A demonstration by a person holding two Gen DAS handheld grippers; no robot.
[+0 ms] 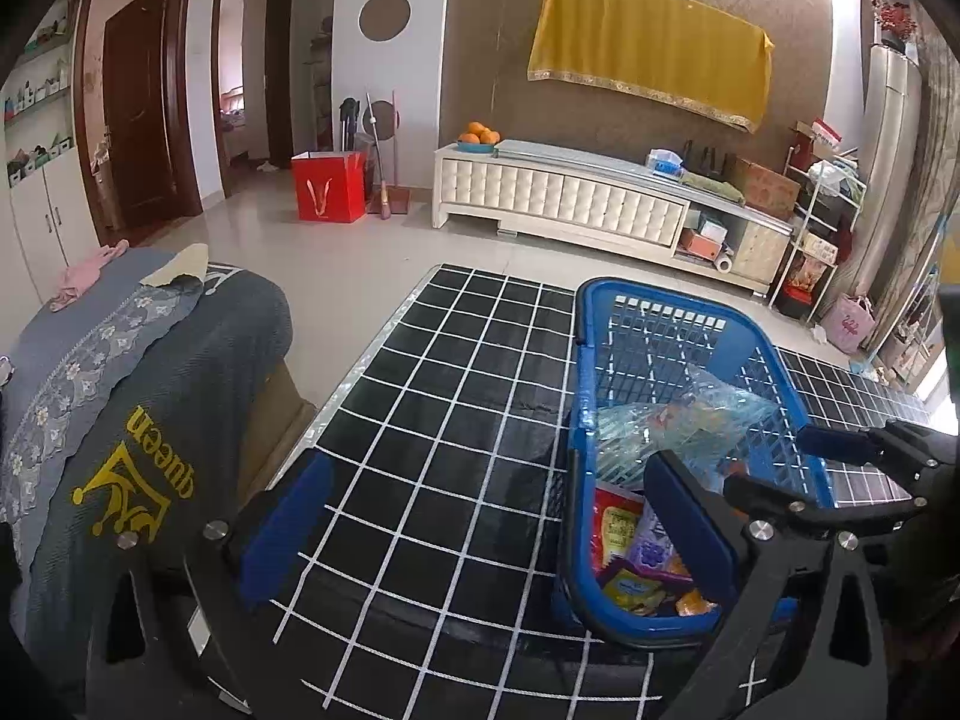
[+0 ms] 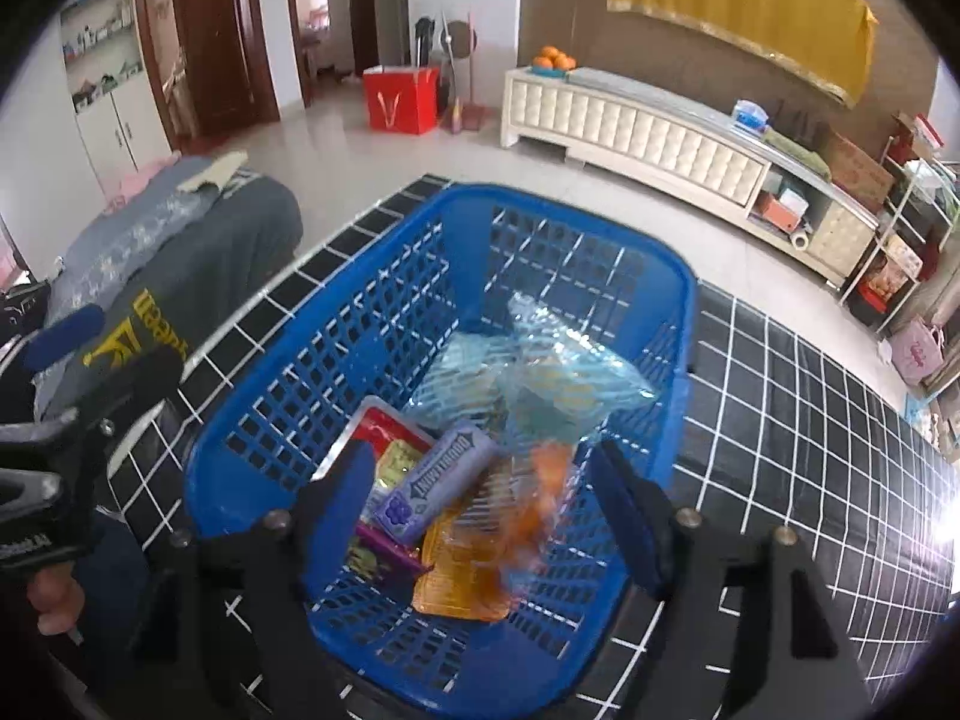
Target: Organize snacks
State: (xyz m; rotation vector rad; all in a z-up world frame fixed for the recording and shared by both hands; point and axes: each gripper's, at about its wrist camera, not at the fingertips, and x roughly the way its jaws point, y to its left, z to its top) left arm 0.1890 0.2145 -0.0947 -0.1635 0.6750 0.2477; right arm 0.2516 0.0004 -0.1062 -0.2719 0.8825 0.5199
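Over the lower middle of the right wrist frame, the right gripper (image 2: 486,516) hangs above the blue basket (image 2: 264,450) with fingers wide apart and nothing between them; the snacks (image 2: 438,480) lie inside, on the black grid table (image 2: 810,420). At lower left of the left wrist frame, the left gripper (image 1: 480,528) is spread wide and empty, one finger (image 1: 690,528) over the basket rim, the other finger above the bare table.

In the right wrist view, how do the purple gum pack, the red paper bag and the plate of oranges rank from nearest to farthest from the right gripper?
Measured from the right gripper:
1. Purple gum pack, in the blue basket, just ahead of the open jaws.
2. Red paper bag, on the floor, far left.
3. Plate of oranges, on the white cabinet by the back wall.
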